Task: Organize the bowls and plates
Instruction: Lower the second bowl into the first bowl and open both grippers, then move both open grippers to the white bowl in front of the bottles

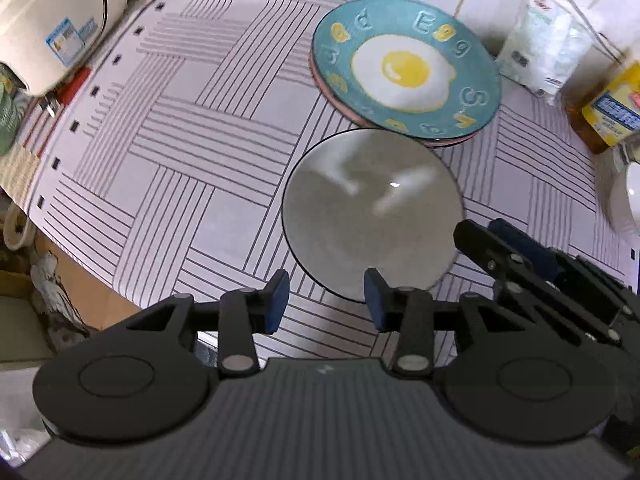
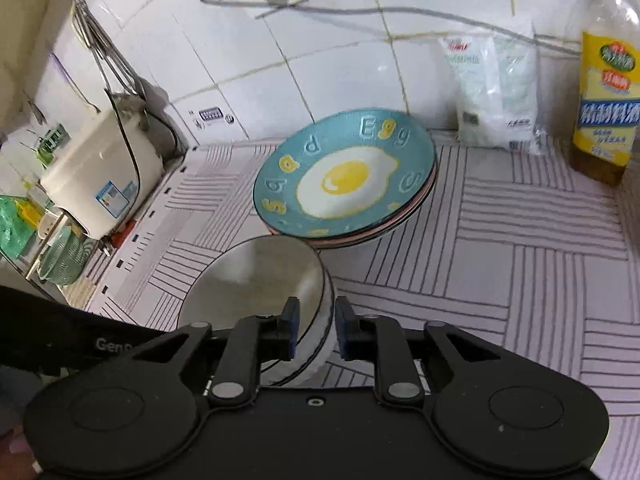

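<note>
A grey bowl (image 1: 372, 212) with a dark rim is held over the striped counter, near a stack of plates topped by a teal fried-egg plate (image 1: 404, 68). My right gripper (image 2: 316, 330) is shut on the bowl's (image 2: 260, 280) right rim, one finger inside and one outside; it enters the left wrist view (image 1: 516, 252) at the bowl's right edge. My left gripper (image 1: 326, 300) is open and empty, just in front of the bowl's near edge. The plate stack (image 2: 344, 184) lies just beyond the bowl.
A white rice cooker (image 1: 52, 24) stands at the far left by the wall. A white bag (image 2: 496, 92) and a yellow-labelled oil bottle (image 2: 604, 96) stand at the back right. Another white dish (image 1: 628, 200) shows at the right edge. The counter drops off at the left (image 1: 72, 276).
</note>
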`<state>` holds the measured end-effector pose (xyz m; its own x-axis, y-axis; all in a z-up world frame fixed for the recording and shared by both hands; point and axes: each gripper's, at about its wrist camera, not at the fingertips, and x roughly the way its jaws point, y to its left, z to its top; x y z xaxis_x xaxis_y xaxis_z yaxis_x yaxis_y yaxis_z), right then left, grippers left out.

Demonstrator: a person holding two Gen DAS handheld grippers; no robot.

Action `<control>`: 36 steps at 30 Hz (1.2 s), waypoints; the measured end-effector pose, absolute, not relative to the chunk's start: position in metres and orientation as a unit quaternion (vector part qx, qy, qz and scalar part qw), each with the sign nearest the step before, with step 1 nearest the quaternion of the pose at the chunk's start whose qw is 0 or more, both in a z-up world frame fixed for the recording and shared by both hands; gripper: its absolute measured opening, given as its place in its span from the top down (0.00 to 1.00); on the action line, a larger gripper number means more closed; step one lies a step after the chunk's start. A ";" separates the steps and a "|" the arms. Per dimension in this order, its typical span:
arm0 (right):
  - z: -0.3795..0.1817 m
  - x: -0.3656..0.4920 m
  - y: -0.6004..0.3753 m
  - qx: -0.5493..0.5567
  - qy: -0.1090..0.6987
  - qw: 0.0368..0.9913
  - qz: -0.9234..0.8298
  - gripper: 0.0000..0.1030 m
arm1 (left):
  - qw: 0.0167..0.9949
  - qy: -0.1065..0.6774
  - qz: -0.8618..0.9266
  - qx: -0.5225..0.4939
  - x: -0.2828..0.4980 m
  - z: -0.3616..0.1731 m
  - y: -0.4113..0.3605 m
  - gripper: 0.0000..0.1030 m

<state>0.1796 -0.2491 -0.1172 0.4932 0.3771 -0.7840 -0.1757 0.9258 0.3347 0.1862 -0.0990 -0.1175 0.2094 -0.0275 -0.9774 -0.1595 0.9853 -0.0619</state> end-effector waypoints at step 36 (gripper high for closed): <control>-0.066 0.070 -0.418 -0.014 0.363 0.930 0.056 0.22 | 0.813 0.554 -0.167 0.060 0.168 -0.058 -0.287 0.46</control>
<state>0.0698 -0.4181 -0.0661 0.7301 0.0939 -0.6769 -0.1138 0.9934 0.0151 0.1680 -0.2874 -0.0584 0.3299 -0.2048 -0.9215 0.3386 0.9369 -0.0870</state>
